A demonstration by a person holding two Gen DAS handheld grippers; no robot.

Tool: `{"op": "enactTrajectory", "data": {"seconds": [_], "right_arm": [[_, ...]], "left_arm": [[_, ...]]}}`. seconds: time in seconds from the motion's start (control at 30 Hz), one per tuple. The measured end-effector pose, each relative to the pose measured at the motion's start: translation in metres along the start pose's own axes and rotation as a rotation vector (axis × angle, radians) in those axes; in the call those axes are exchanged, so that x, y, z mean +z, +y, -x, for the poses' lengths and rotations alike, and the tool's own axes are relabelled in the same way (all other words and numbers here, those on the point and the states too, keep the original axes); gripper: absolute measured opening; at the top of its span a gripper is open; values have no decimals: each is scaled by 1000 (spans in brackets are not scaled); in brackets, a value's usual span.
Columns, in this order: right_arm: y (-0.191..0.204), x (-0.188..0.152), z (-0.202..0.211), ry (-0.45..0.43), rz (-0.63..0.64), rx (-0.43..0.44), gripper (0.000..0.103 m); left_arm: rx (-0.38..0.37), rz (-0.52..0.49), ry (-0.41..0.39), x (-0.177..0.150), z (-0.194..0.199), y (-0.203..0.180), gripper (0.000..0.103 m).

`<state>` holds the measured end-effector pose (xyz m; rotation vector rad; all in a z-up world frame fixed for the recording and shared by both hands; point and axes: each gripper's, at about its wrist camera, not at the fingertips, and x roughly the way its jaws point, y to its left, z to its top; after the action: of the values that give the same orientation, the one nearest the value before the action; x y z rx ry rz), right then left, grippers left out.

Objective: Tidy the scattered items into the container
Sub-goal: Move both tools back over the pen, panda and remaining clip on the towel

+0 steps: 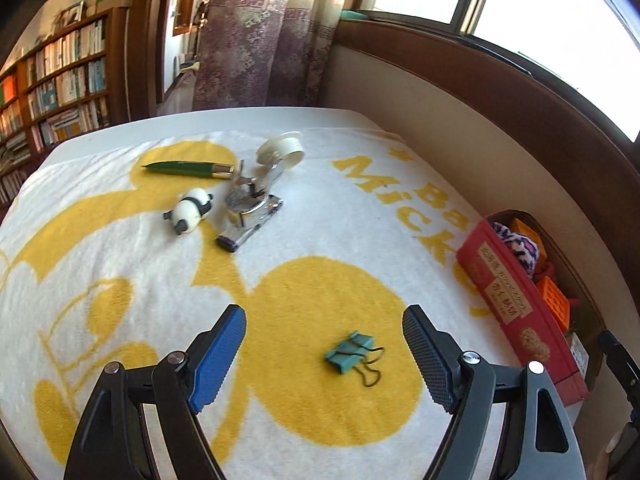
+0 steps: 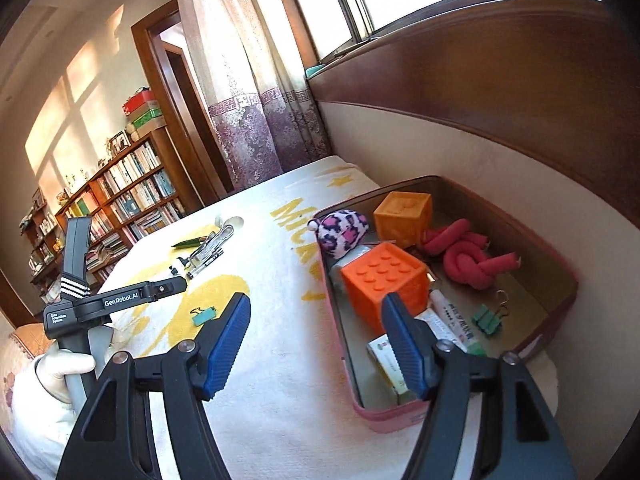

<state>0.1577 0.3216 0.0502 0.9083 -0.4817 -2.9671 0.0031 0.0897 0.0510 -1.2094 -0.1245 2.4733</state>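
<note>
- Two views show one table (image 1: pixel 304 200) spread with a white towel printed in yellow, set against a cream wall with dark wood panelling under a bright window; a patterned curtain (image 1: pixel 260 40) hangs at the far end and bookshelves (image 1: pixel 60 76) fill the left.
- Left wrist view: the left tool (image 1: pixel 324 354) hangs open over the towel, nothing between its pads. A teal binder clip (image 1: pixel 347 355) lies on the yellow patch between the fingertips, its black wire handles pointing toward the camera and right.
- Farther off lie a green pen (image 1: pixel 188 169), long axis left to right with its tip to the left, a small panda figure (image 1: pixel 190 210), a shiny metal stapler-like piece (image 1: pixel 250 206) and a white round lid (image 1: pixel 280 148).
- The red container (image 1: pixel 516 300) stands at the table's right edge, long axis running away from the camera.
- Right wrist view: the right tool (image 2: pixel 316 344) is open and empty above the container's (image 2: pixel 400 416) near end. Inside are two orange cubes (image 2: pixel 382 284), a pink spotted plush (image 2: pixel 344 232), a knotted red roll (image 2: pixel 468 256), a green clip (image 2: pixel 486 320) and a tube.
- A gloved hand (image 2: pixel 64 372) holds the left tool's handle at the left.
</note>
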Motion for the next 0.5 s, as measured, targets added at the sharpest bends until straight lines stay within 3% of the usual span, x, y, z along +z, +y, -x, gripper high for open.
{"op": "enactTrajectory", "data": {"seconds": [0.27,0.5], "right_arm": [[39,-11,-27,77,56,72,72],[72,-21,-50,133,112,143,72]], "left_arm": [[74,63,-3,-6,7,52,82],[145,17,4,2,7,70,82]]}}
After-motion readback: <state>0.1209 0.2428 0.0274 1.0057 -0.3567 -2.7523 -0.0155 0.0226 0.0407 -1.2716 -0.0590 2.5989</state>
